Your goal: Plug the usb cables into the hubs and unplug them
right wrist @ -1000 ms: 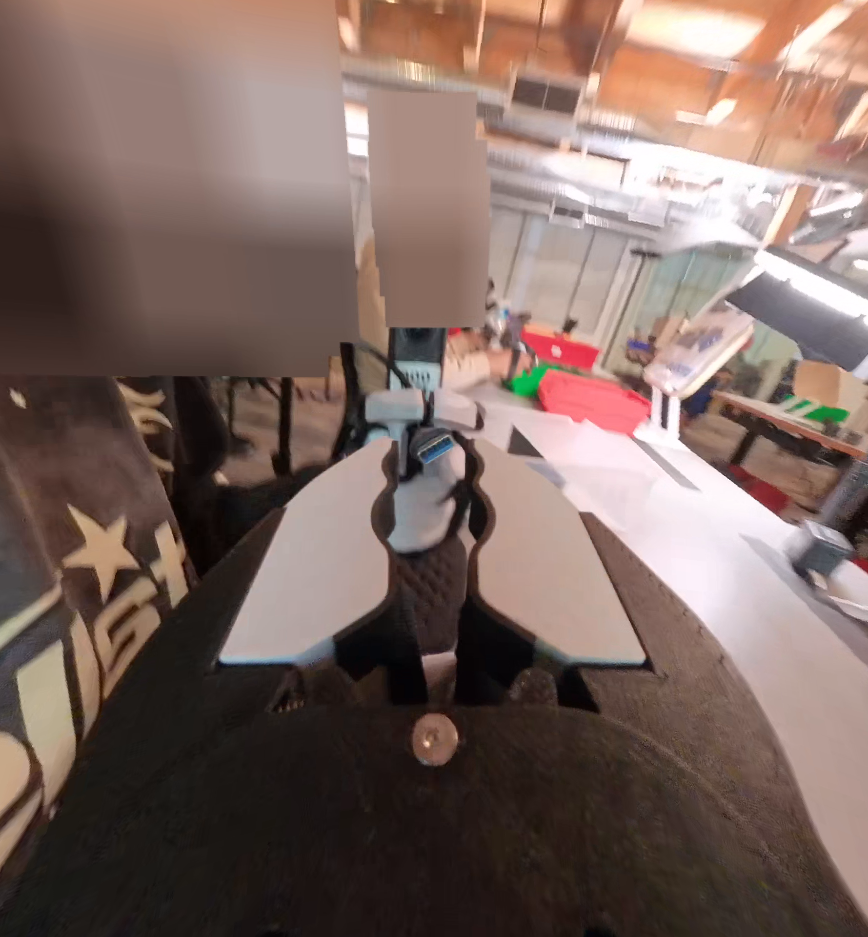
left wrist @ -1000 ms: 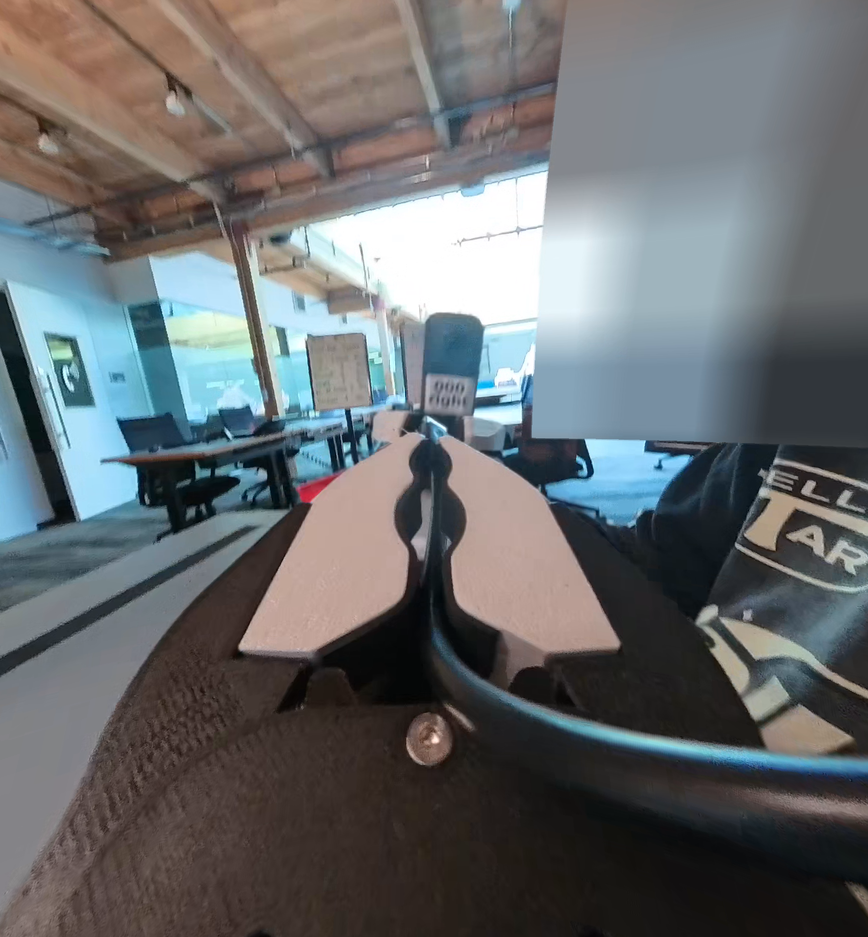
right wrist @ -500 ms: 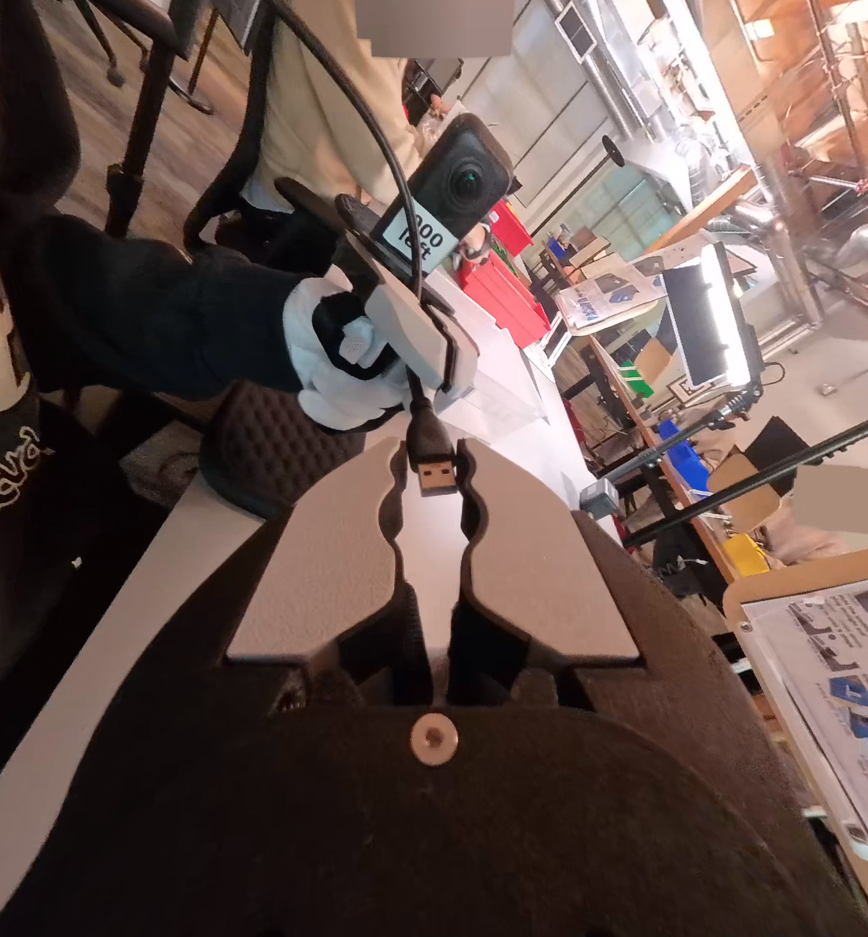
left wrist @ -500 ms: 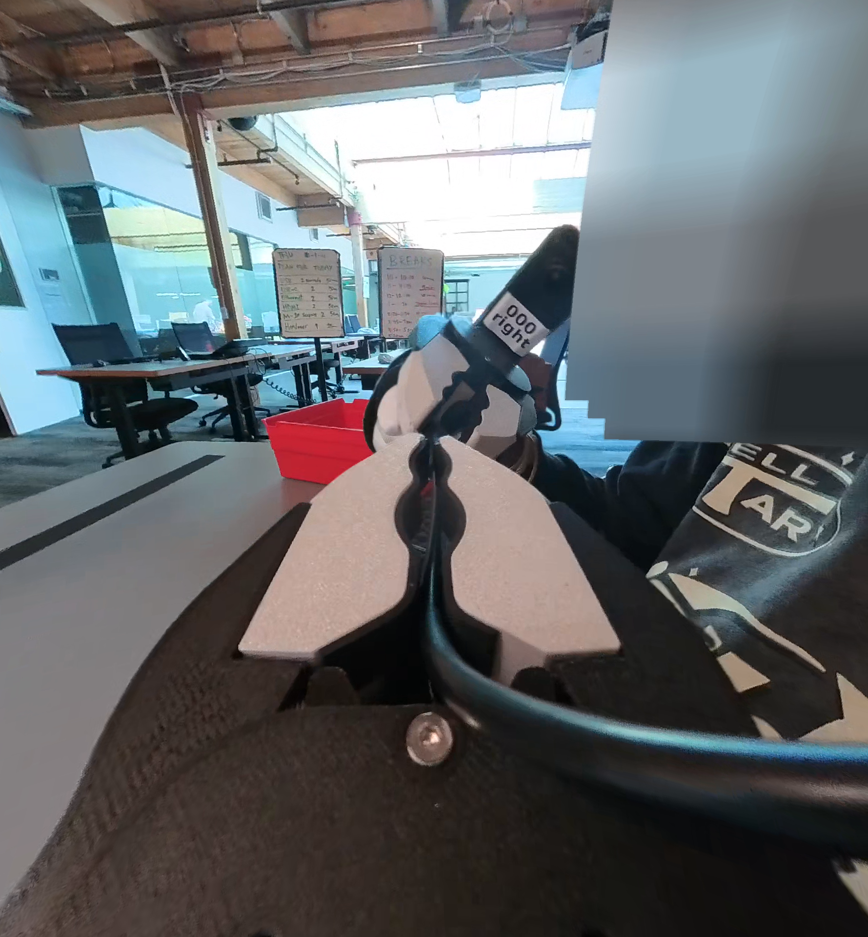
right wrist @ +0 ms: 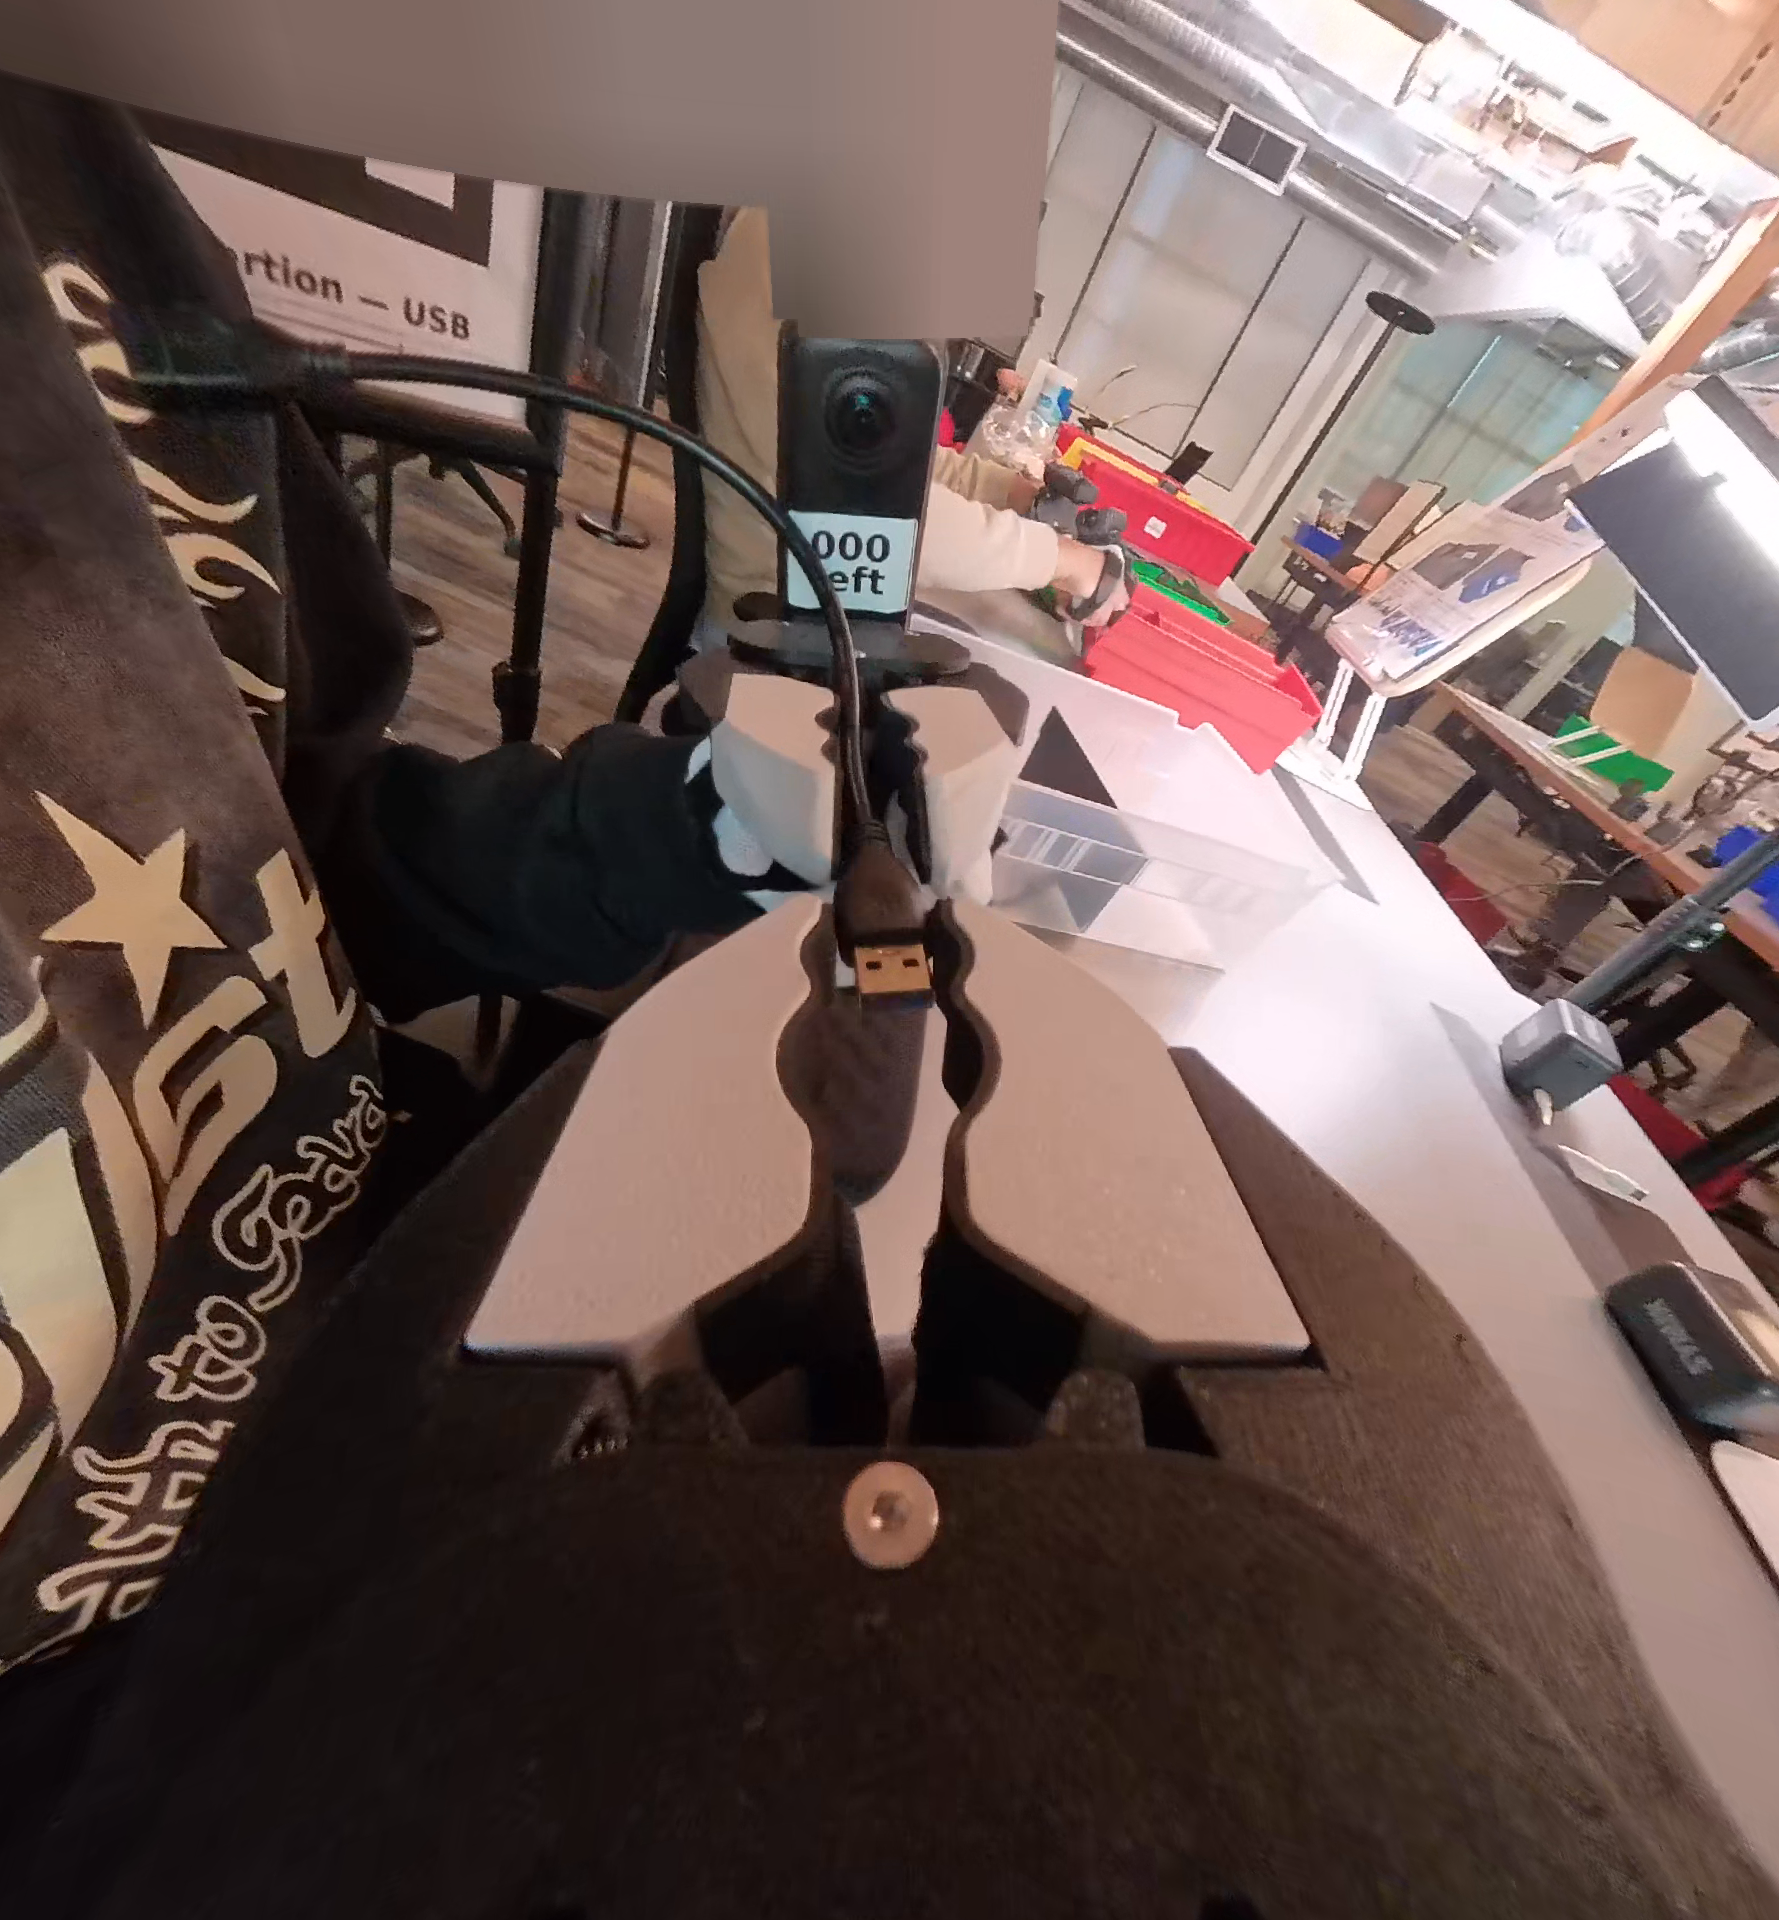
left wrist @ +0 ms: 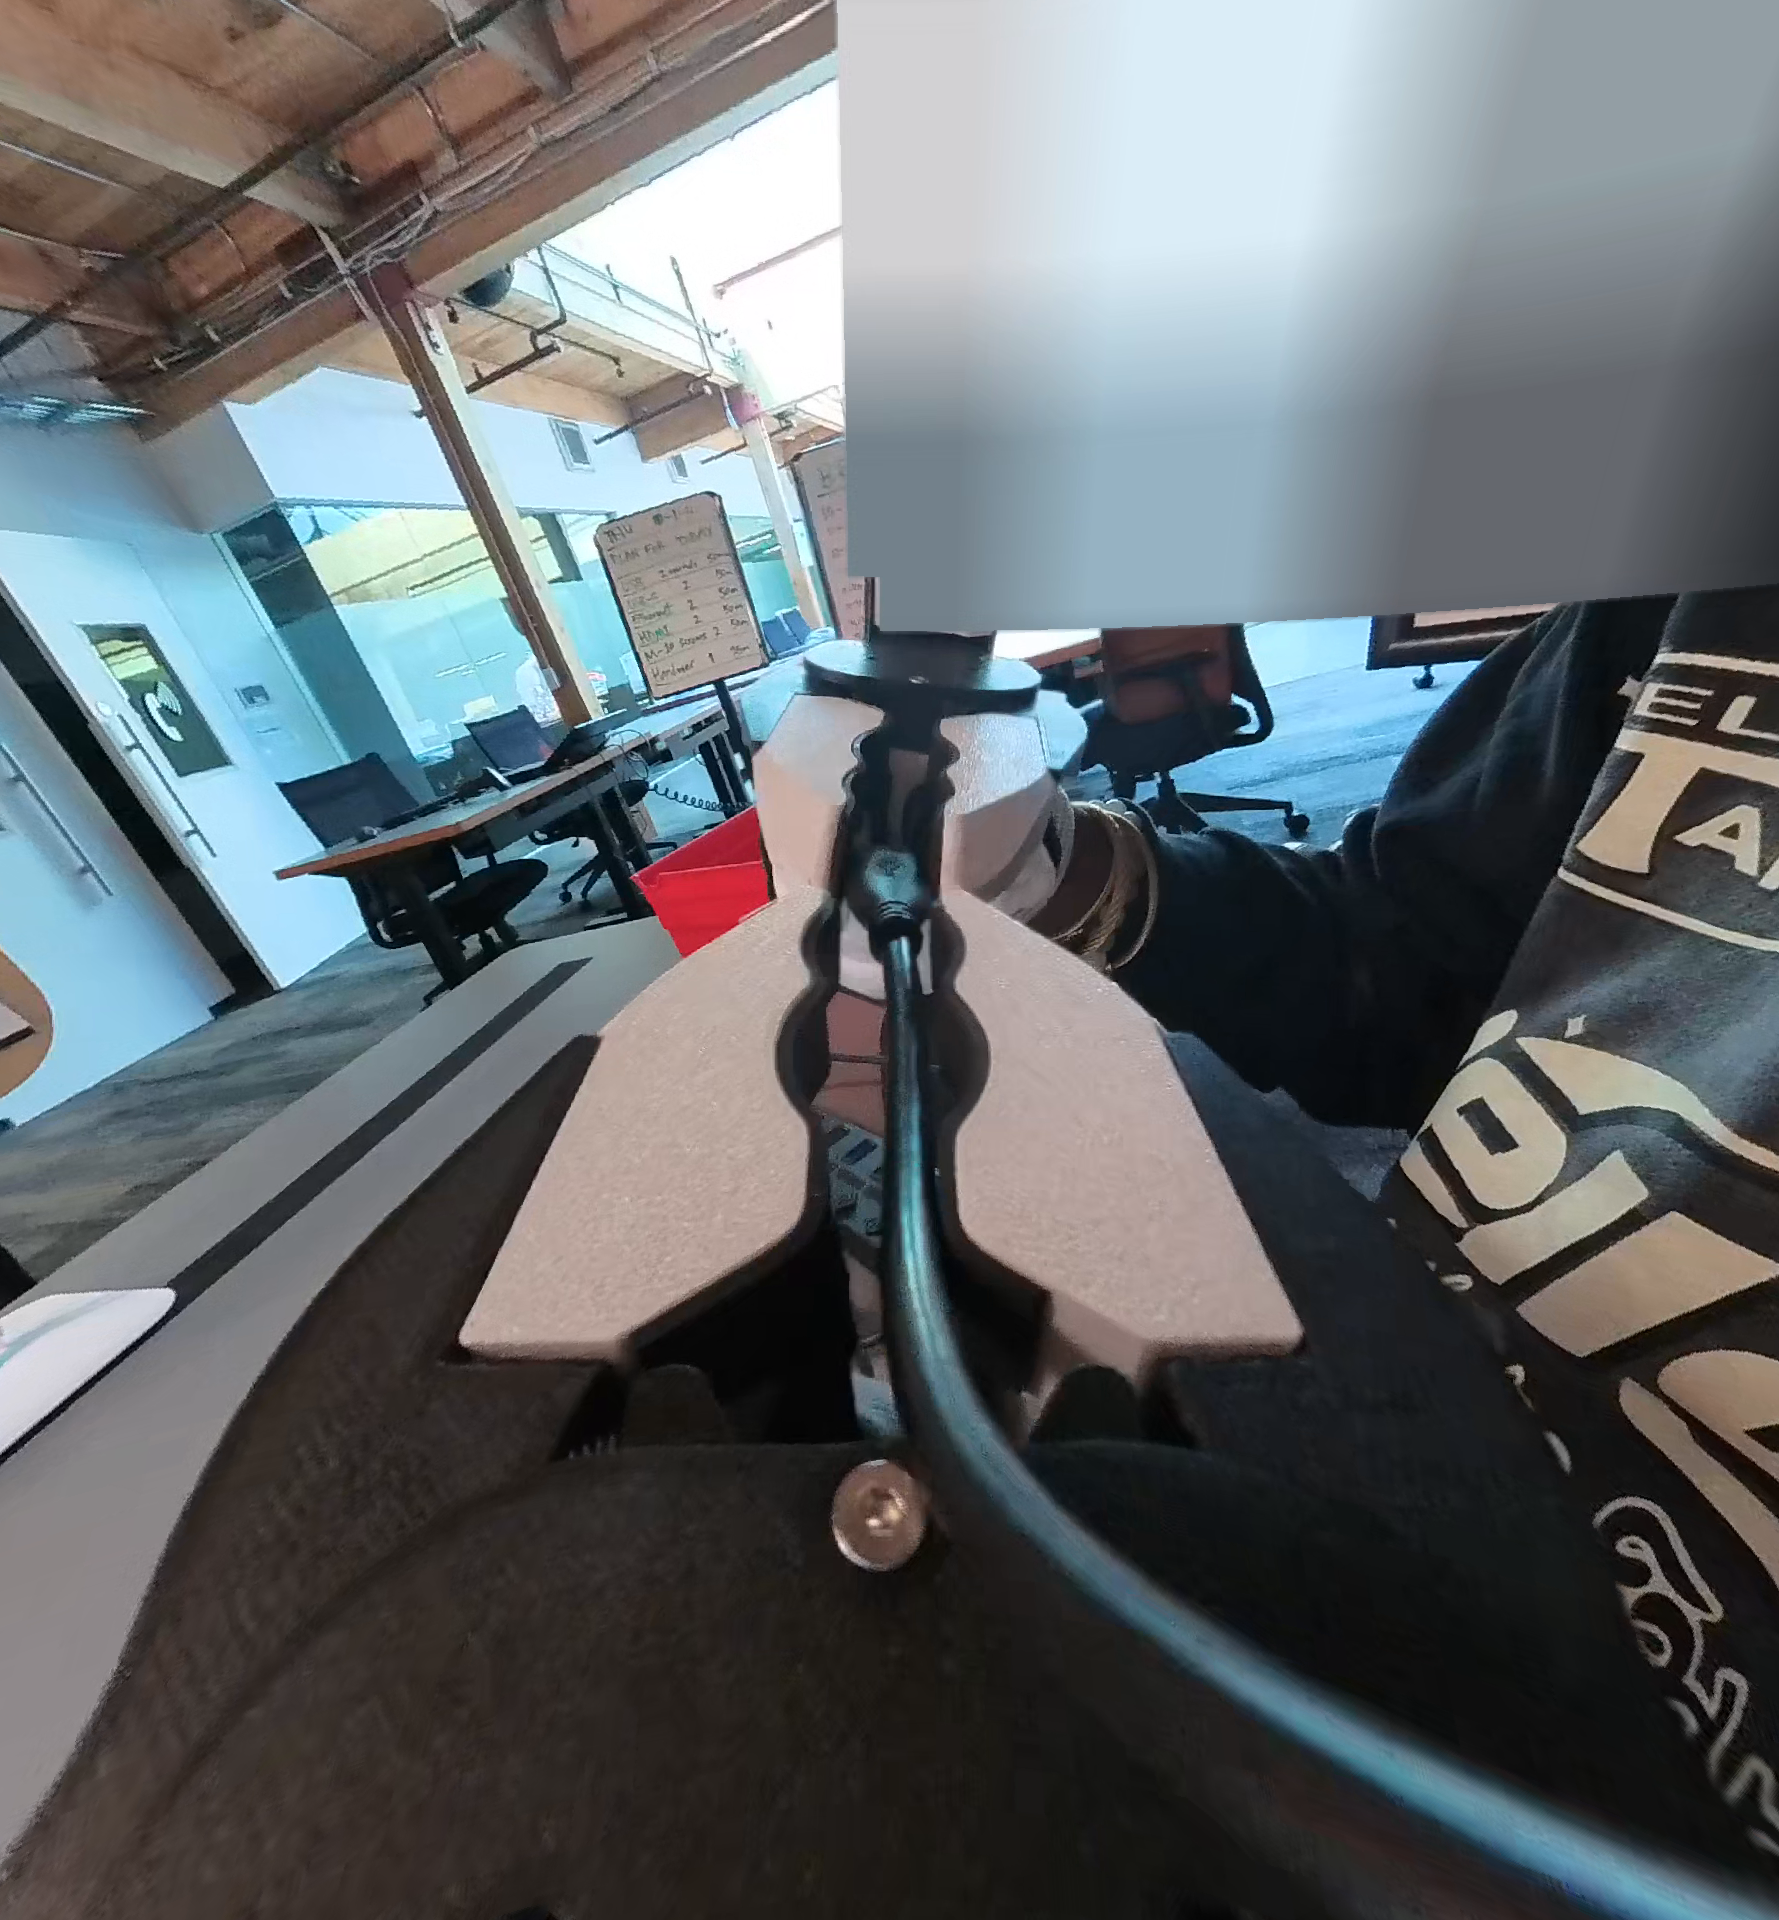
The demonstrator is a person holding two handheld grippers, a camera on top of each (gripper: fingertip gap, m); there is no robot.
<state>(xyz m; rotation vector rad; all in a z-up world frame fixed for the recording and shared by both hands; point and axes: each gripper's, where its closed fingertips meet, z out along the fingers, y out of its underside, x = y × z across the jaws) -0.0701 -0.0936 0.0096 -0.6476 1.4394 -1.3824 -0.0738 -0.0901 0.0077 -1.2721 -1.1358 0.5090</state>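
Facing each other tip to tip above the grey tabletop [right wrist: 1311, 1029], the two grippers share one thin black usb cable [left wrist: 906, 1091]. The left gripper [right wrist: 877, 743] pinches the cord just behind its black plug with gold metal end [right wrist: 890, 961], jaws nearly together. The right gripper [right wrist: 883, 935] stands slightly parted around that plug; whether it touches, I cannot tell. Two small dark grey hubs [right wrist: 1706, 1351] lie well apart at the right.
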